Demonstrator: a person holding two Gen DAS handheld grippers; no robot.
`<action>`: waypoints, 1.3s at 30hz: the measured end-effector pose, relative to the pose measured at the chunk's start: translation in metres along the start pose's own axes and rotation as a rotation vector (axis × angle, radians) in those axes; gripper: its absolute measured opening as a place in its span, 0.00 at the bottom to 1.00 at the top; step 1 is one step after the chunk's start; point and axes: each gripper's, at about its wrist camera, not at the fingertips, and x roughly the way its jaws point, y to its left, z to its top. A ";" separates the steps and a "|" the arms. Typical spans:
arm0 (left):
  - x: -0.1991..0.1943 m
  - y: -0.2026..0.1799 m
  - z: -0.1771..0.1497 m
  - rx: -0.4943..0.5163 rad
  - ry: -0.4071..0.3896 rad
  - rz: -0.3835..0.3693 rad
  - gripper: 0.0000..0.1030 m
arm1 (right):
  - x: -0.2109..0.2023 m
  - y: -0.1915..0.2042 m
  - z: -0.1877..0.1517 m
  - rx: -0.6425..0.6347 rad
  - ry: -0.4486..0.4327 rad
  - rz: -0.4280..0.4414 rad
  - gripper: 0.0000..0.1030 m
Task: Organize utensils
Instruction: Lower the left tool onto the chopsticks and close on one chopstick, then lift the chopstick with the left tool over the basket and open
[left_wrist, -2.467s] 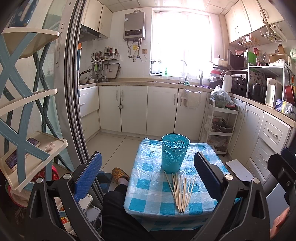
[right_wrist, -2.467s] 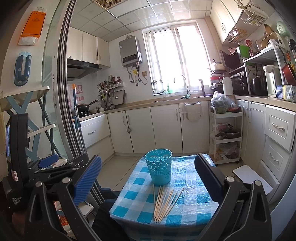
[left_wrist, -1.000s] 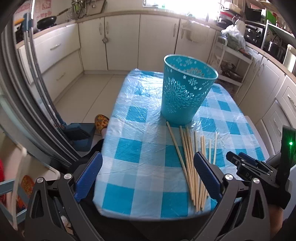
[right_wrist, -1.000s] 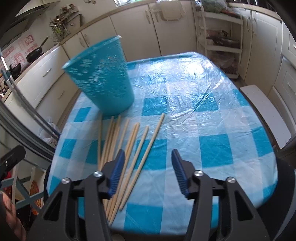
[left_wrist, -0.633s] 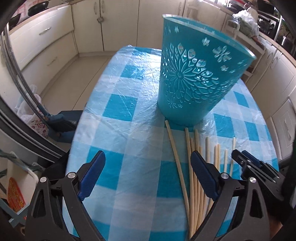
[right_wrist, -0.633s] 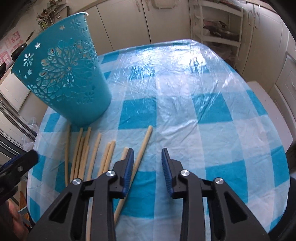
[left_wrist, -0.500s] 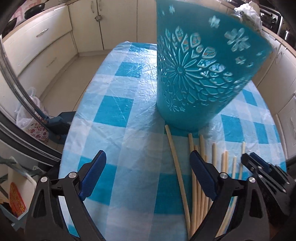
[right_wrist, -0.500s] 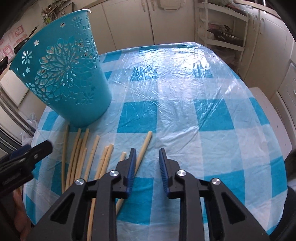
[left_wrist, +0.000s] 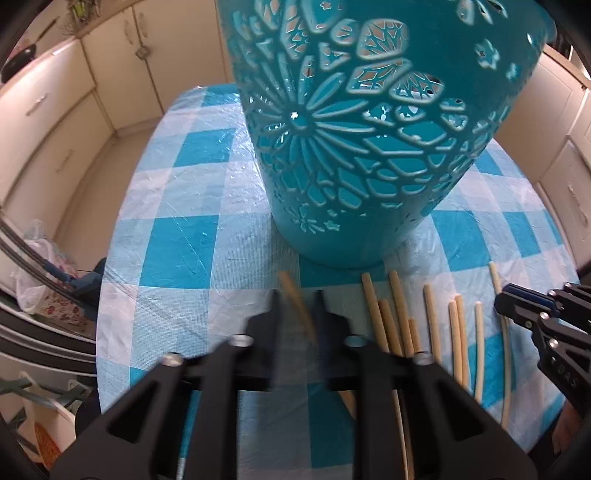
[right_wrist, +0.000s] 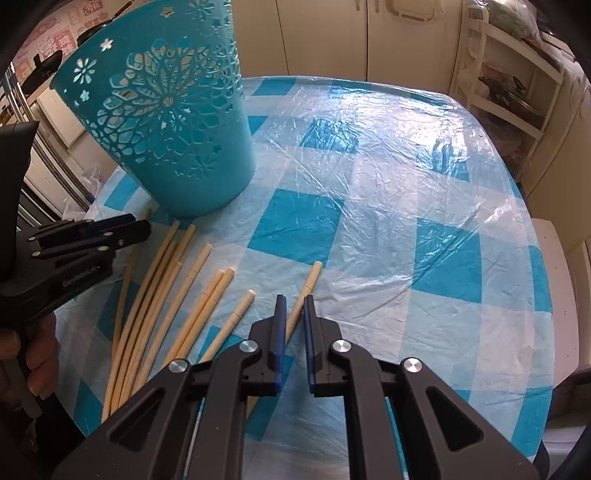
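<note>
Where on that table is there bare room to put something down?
Right of the basket, the checked cloth lies bare out to the far and right edges. Left of the basket there is a narrower strip. In front of it, the chopsticks and both grippers crowd the near edge.

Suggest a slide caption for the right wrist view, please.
Right gripper straddling the rightmost chopstick beside the teal basket.

Daylight pours across my table (right_wrist: 424, 229) from the far side, throwing white glare off its wrinkled plastic cover. The pierced blue basket (left_wrist: 354, 122) glows where light passes through its cut-outs and lays a soft shadow at its foot. My left claw (left_wrist: 297, 317) is smeared by motion blur; my right claw (right_wrist: 293, 325) is crisp. Fisheye bends every edge, corners black.
</note>
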 end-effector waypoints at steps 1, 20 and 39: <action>0.000 0.003 -0.001 -0.005 0.007 -0.030 0.09 | 0.000 0.001 0.000 -0.006 0.003 0.018 0.10; -0.004 0.001 0.003 0.113 0.055 -0.010 0.05 | -0.001 0.003 -0.011 0.024 -0.072 -0.026 0.09; -0.229 0.038 0.070 -0.045 -0.471 -0.321 0.05 | -0.003 -0.017 -0.021 0.113 -0.172 0.103 0.07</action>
